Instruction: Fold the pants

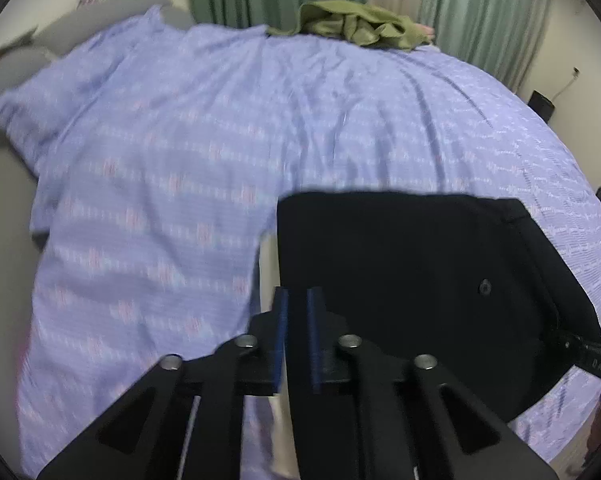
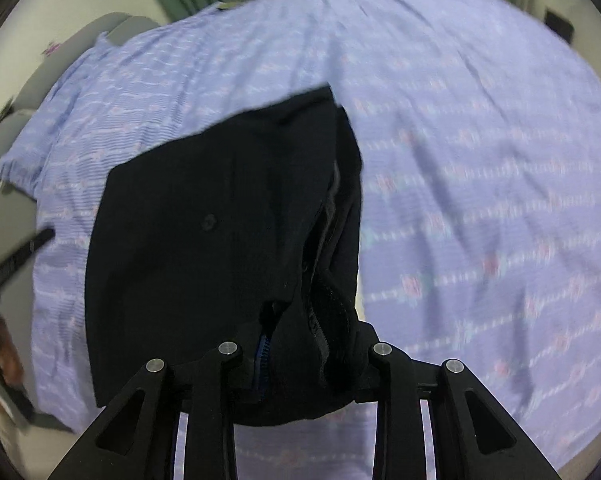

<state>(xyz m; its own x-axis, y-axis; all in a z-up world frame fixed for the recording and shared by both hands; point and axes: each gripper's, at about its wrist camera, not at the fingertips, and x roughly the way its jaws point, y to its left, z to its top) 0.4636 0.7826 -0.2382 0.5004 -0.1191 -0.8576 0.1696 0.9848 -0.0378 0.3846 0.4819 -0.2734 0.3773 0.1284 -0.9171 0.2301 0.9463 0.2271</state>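
Note:
The black pants [image 1: 412,280] lie folded into a compact rectangle on the lavender bedspread [image 1: 204,152], a back-pocket button facing up. My left gripper [image 1: 298,300] hovers at the pants' left edge with its blue-padded jaws a narrow gap apart and nothing between them. In the right wrist view the pants [image 2: 204,220] fill the middle. My right gripper [image 2: 296,344] is shut on the pants' waistband near the zipper, the cloth bunched over its fingers. The right gripper's body shows at the right edge of the left wrist view [image 1: 592,354].
A crumpled olive-green garment [image 1: 356,24] lies at the far edge of the bed before green curtains [image 1: 480,8]. A pillow [image 1: 32,92] in the same lavender cloth lies at the left by a grey headboard. The person's hand [image 2: 4,356] holds the left gripper.

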